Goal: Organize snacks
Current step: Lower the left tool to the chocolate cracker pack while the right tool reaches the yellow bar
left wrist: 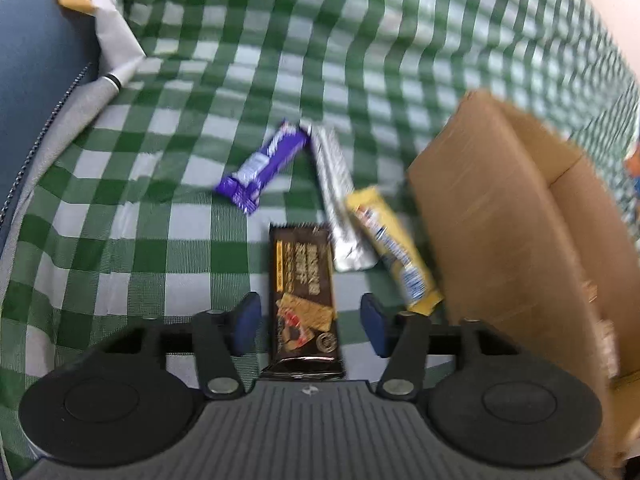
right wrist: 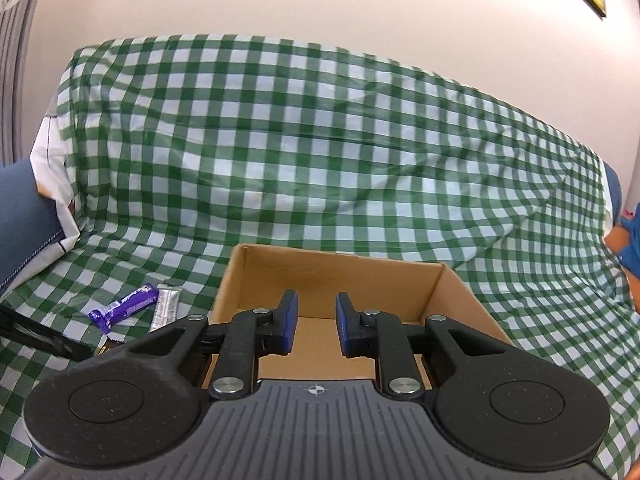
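My left gripper (left wrist: 309, 320) points down at the green-checked cloth (left wrist: 160, 240) and is open. A dark brown snack packet (left wrist: 304, 280) lies flat between its blue pads (left wrist: 246, 320), and neither pad touches it. Beyond it lie a purple bar (left wrist: 264, 166), a silver bar (left wrist: 338, 200) and a yellow bar (left wrist: 394, 248), the yellow one beside an open cardboard box (left wrist: 500, 220). My right gripper (right wrist: 317, 320) hovers over that box (right wrist: 340, 276), its jaws a narrow gap apart with nothing between them. The purple bar (right wrist: 124, 306) and silver bar (right wrist: 166, 306) show to the box's left.
The checked cloth (right wrist: 320, 140) drapes a sofa seat and backrest. A blue cushion (right wrist: 24, 216) and grey-white fabric (left wrist: 88, 100) sit at the left end. An orange and blue object (right wrist: 628, 240) lies at the right edge. A black part (right wrist: 36, 336) enters at lower left.
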Demonstrator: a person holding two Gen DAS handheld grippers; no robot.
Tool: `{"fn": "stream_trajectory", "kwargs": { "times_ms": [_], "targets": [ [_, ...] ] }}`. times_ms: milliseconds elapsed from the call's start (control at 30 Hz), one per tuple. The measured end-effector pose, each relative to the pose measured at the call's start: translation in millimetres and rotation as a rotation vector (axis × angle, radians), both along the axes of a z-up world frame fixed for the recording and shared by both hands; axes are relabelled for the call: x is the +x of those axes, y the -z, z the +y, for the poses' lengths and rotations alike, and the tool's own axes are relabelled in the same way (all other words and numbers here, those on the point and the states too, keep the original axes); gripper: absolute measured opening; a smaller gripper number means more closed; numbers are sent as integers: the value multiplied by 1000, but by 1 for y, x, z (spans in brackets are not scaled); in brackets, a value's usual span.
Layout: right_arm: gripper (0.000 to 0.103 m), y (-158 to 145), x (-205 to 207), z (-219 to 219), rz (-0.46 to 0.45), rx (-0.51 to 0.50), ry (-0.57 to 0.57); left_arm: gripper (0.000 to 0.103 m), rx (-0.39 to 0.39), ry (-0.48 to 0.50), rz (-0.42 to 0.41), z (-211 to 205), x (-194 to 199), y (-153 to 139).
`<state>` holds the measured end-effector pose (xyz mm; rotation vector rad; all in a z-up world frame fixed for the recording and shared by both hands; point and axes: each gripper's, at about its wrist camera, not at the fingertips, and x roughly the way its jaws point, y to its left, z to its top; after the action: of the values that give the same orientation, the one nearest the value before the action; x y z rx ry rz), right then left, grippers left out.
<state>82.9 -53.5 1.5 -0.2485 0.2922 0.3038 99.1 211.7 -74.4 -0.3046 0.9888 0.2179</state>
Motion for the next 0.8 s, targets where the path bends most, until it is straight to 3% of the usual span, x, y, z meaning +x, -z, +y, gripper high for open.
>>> {"fn": "stream_trajectory", "kwargs": {
  "times_ms": [67,233,300,333,400,533,700,800],
  "targets": [
    [22,3,3,7,15,-31,7,70,23,7,31,-5,8,8],
    [24,8,2,22,27,-77,-1,69,54,-4,92,-12,22,25],
    [25,12,-3,30,18,-98,-20,59,61,-9,113,-9,25,28],
    [26,14,-7,35,12,-113,-34,46,68,-12,115,-7,25,27],
    [26,18,-16,44,-11,-140,-61,42,68,-62,117,6,19,23],
    [27,24,-38,68,-66,-200,-120,40,2,-209,124,42,-2,17],
    [32,40,-56,107,-89,-294,-170,40,-76,-288,131,64,-23,11],
    [32,53,-52,127,-51,-346,-158,40,-143,-328,126,72,-33,8]
  ]
}}
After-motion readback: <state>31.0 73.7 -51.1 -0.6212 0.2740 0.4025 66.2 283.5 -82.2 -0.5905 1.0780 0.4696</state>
